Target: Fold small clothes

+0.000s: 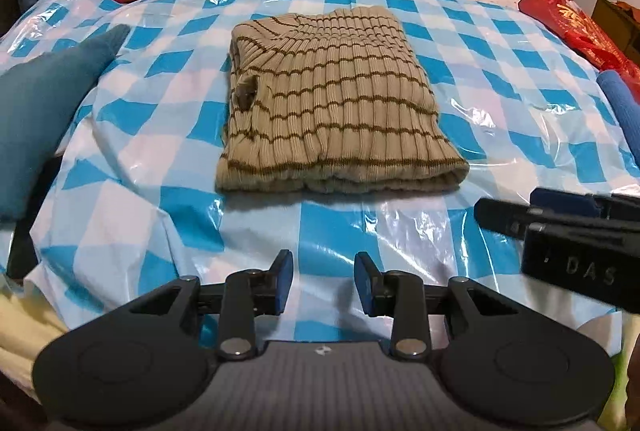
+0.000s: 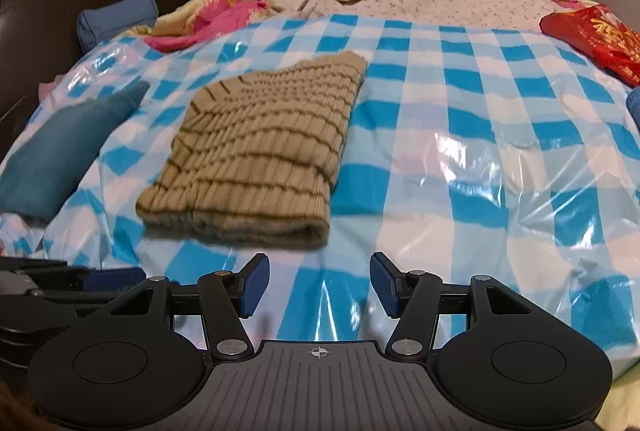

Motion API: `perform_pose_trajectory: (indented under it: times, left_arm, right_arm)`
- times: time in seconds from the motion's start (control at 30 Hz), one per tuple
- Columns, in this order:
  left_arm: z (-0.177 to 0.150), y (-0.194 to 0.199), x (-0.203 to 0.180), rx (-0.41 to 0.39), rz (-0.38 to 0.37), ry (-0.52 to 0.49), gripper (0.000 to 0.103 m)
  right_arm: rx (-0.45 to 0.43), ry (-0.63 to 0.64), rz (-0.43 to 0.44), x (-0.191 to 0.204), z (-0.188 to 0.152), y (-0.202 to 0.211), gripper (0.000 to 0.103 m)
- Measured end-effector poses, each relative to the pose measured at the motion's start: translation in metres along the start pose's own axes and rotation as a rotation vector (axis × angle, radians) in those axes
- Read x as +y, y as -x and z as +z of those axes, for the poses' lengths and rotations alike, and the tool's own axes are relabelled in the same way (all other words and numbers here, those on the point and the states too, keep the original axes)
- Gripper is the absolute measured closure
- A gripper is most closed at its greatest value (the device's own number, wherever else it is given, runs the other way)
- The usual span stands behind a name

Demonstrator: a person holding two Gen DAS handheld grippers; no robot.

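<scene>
Left gripper [image 1: 323, 283] tilts down at the checked plastic sheet [image 1: 328, 227], blue pads apart, nothing between them. Right gripper [image 2: 318, 285] sits just beside it, angled down too, jaws spread wider and empty. Ahead of both, clear of the fingertips, the striped beige sweater [image 1: 332, 99] lies folded flat on the sheet, teal cloth [image 1: 44, 99] to its left
</scene>
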State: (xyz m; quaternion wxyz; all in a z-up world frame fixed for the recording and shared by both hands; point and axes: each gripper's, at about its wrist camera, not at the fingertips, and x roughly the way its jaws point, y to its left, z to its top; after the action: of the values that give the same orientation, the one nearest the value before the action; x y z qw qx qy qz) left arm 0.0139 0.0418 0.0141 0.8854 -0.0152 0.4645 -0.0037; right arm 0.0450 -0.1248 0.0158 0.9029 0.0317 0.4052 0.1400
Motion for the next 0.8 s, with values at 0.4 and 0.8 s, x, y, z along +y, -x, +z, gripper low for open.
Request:
perform_pose_trajectory:
  times: [0.4,0.8]
  left_arm:
    - [-0.014,0.003,-0.002,-0.031,-0.033,0.029,0.052]
    - [-0.018,-0.001,-0.006,-0.037,-0.025,0.023,0.047]
  right_arm:
    - [0.044,0.026,-0.003,0.003,-0.025,-0.005,0.045]
    - [0.039,0.011,-0.014,0.0,-0.029,-0.005,0.044]
